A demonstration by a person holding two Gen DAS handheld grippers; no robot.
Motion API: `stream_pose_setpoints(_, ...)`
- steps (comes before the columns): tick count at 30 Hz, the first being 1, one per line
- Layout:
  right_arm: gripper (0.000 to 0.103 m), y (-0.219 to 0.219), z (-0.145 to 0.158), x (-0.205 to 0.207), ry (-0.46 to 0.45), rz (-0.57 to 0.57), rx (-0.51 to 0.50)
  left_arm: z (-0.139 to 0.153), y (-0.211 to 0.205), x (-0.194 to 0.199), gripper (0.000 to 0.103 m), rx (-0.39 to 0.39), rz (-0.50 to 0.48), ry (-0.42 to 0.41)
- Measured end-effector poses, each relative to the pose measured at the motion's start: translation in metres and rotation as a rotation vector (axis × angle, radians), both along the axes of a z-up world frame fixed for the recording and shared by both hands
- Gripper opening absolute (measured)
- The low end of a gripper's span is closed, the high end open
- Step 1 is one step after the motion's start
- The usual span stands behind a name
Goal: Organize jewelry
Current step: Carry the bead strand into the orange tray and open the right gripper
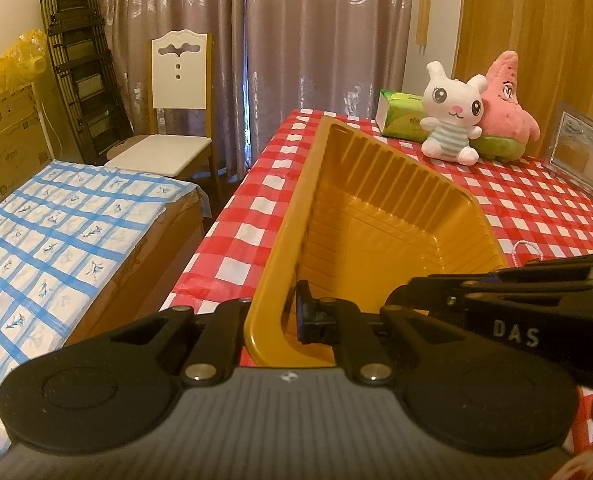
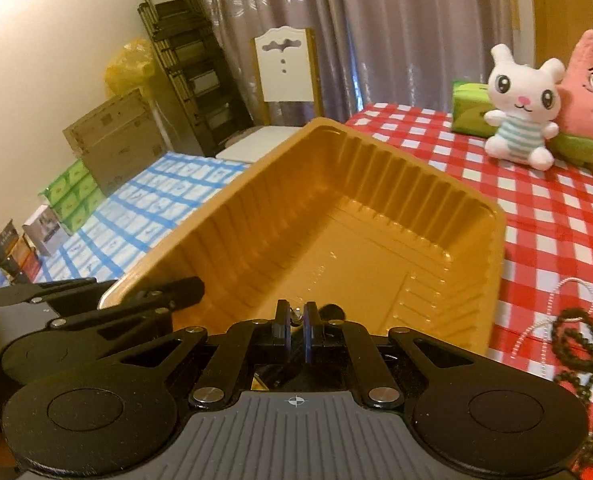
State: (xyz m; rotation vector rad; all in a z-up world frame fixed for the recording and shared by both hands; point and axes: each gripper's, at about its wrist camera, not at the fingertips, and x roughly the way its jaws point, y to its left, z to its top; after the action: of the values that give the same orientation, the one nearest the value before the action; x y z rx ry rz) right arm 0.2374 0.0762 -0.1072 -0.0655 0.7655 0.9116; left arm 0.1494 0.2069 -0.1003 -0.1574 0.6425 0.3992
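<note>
Your left claw (image 1: pixel 272 320) pinched the gold tray's (image 2: pixel 376 248) rim; your right claw (image 2: pixel 295 326) pinched something small, with the tray floor at twelve o'clock.

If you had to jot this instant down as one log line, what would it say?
left gripper: shut on gold tray rim | right gripper: pinching small shiny item over tray | dark bead necklace: on checkered tablecloth

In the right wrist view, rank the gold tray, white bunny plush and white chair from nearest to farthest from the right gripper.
1. gold tray, directly ahead of the right gripper.
2. white bunny plush, far right on the checkered table.
3. white chair, beyond the table by the curtain.
</note>
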Motion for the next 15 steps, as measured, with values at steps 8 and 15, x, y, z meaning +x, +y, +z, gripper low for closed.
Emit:
stream_pose_setpoints(8,0.006,0.0082,-0.0066,0.0033,0.021,-0.006,0.011,-0.0001,0.0005,0.0004,0.008,0.000,0.000,0.000)
stream_pose_setpoints(15,0.013,0.0034,-0.0055,0.0018,0.025,-0.018,0.005,-0.0001,0.0008,0.0018,0.008,-0.001,0.003,0.001)
